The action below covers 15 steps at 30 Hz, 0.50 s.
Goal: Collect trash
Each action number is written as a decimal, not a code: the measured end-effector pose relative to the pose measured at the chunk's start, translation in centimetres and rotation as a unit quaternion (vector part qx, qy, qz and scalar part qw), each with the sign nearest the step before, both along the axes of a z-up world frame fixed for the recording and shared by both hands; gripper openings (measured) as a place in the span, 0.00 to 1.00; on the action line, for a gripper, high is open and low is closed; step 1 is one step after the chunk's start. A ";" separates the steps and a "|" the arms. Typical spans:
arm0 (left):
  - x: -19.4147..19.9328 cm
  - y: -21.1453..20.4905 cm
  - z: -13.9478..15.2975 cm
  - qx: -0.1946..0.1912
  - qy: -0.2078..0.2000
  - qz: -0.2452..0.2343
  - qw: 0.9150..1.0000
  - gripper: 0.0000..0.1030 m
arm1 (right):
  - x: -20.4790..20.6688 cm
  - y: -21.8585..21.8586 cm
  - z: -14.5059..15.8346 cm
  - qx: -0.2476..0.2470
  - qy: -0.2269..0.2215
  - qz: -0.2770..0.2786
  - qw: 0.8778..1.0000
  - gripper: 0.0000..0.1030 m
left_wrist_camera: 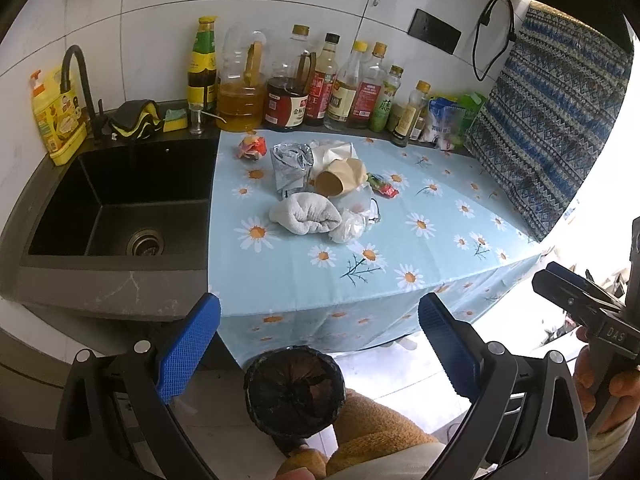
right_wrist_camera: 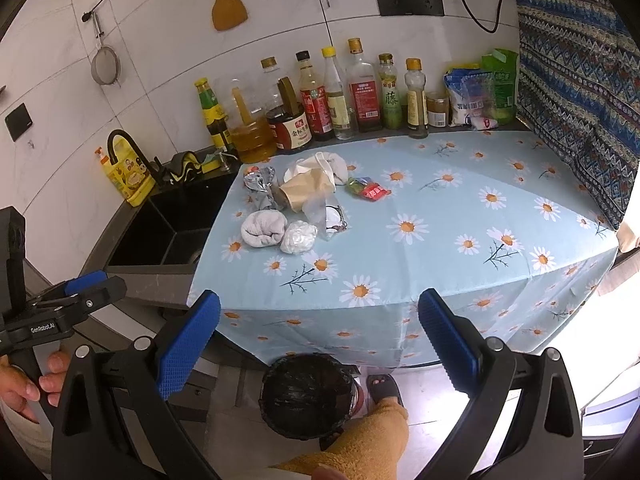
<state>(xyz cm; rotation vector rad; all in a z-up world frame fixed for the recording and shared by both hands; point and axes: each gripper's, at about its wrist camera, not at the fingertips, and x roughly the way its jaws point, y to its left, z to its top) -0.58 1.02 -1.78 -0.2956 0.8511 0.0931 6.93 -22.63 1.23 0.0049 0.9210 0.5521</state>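
A pile of trash lies on the daisy tablecloth (left_wrist_camera: 420, 248): a brown paper cup (left_wrist_camera: 338, 180) on its side, a silver foil bag (left_wrist_camera: 290, 164), a rolled white cloth (left_wrist_camera: 306, 213), a crumpled clear plastic ball (left_wrist_camera: 347, 227), a red wrapper (left_wrist_camera: 385, 188) and a red-orange wrapper (left_wrist_camera: 251, 147). The same pile shows in the right wrist view, with the cup (right_wrist_camera: 308, 194) and cloth (right_wrist_camera: 264, 228). A black-lined trash bin (left_wrist_camera: 295, 390) (right_wrist_camera: 308, 394) stands on the floor below the counter edge. My left gripper (left_wrist_camera: 319, 346) and my right gripper (right_wrist_camera: 319, 344) are both open and empty, held in front of the counter above the bin.
A black sink (left_wrist_camera: 120, 200) with a faucet (left_wrist_camera: 78, 80) lies left of the cloth. A row of sauce and oil bottles (left_wrist_camera: 320, 84) lines the back wall. A patterned curtain (left_wrist_camera: 552, 128) hangs at the right. The person's leg (right_wrist_camera: 360, 440) stands beside the bin.
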 end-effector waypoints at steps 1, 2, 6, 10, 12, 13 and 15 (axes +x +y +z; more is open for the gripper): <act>0.3 -0.1 -0.1 0.000 0.000 0.000 1.000 0.93 | 0.4 0.0 -0.2 0.001 0.003 0.002 1.000 0.95; 0.6 -0.1 -0.1 -0.001 0.000 0.000 1.000 0.93 | 0.8 -0.1 -0.3 0.003 0.006 0.004 1.000 0.95; 2.1 0.3 -0.6 -0.015 0.009 0.011 1.000 0.93 | 2.9 0.1 -0.9 0.008 0.017 0.012 1.000 0.95; 4.4 1.1 -1.5 -0.038 0.020 0.016 0.999 0.93 | 5.5 0.5 -1.8 0.021 0.031 0.025 0.999 0.95; 5.5 1.4 -2.0 -0.044 0.027 0.018 0.998 0.93 | 6.7 0.8 -2.3 0.028 0.040 0.033 0.998 0.95; 6.3 1.5 -2.3 -0.045 0.034 0.022 0.998 0.93 | 7.5 1.0 -2.6 0.030 0.047 0.038 0.998 0.95; 7.7 1.6 -2.8 -0.046 0.044 0.023 0.998 0.93 | 8.7 1.3 -3.2 0.035 0.056 0.045 0.997 0.95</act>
